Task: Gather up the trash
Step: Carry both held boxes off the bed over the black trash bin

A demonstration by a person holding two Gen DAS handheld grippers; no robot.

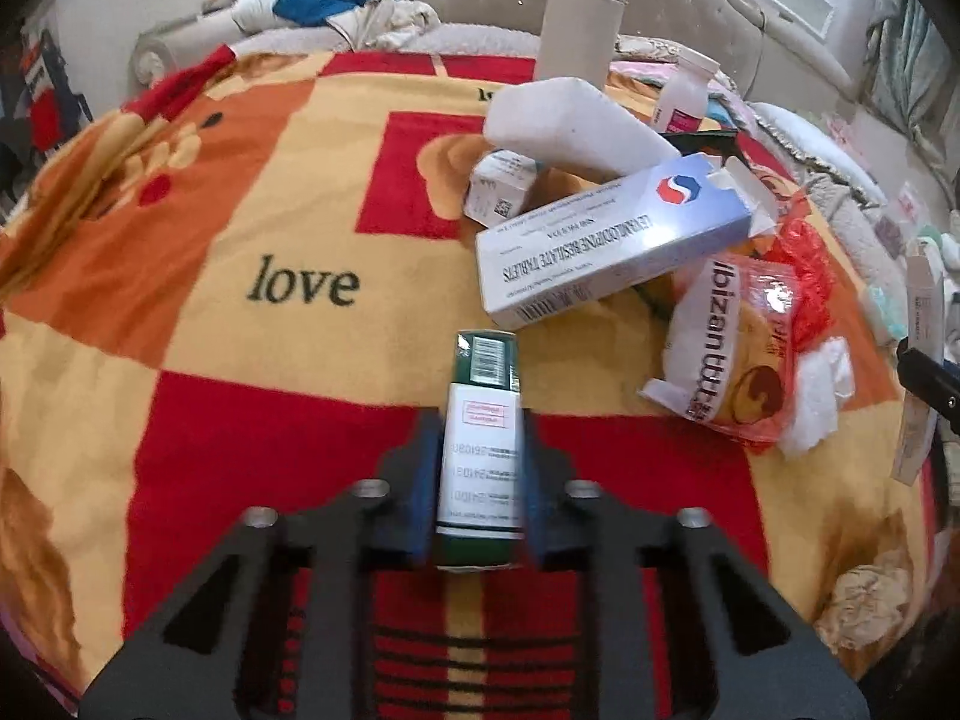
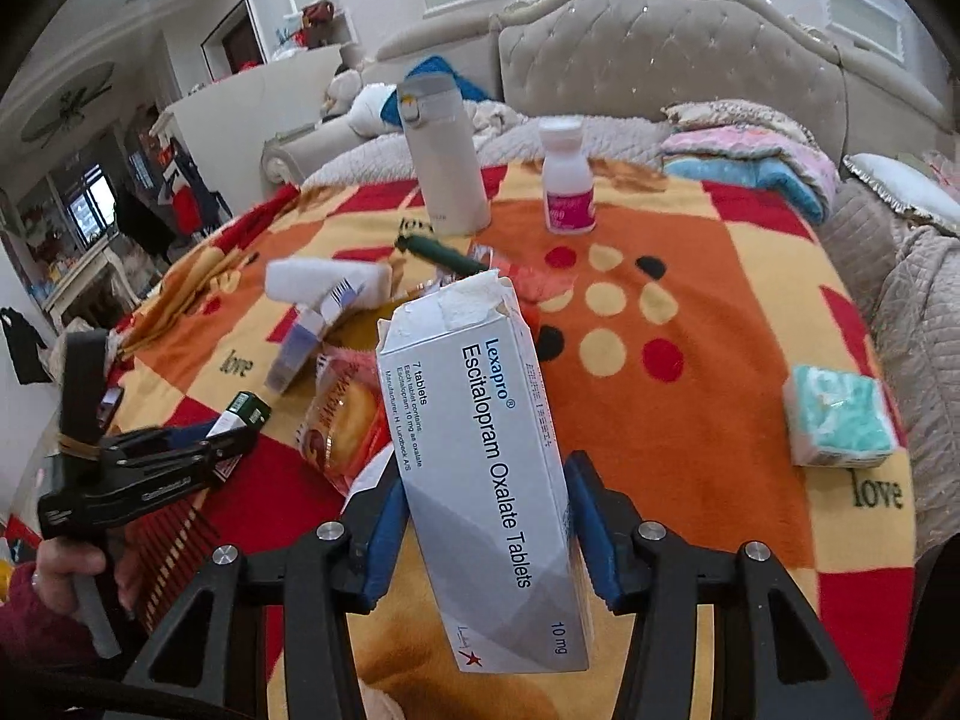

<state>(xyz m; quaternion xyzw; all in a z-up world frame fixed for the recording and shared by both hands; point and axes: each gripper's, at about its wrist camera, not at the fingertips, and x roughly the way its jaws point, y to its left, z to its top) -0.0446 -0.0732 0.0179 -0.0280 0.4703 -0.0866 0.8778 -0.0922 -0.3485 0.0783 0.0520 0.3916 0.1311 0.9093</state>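
Observation:
My left gripper (image 1: 479, 468) is shut on a green and white medicine box (image 1: 482, 444), held over the patterned blanket (image 1: 240, 228). It also shows in the right wrist view (image 2: 231, 423) at the left. My right gripper (image 2: 480, 516) is shut on a white Lexapro box (image 2: 480, 468) with a torn top. A pile of trash lies ahead: a blue-white tablet box (image 1: 612, 240), a snack wrapper (image 1: 738, 348), a small white box (image 1: 501, 186) and a white foam block (image 1: 570, 120).
A beige flask (image 2: 444, 156) and a white pill bottle with pink label (image 2: 567, 180) stand at the far side. A tissue pack (image 2: 840, 417) lies at the right. A dark green pen-like object (image 2: 444, 252) lies near the flask. A padded headboard (image 2: 660, 48) rises behind.

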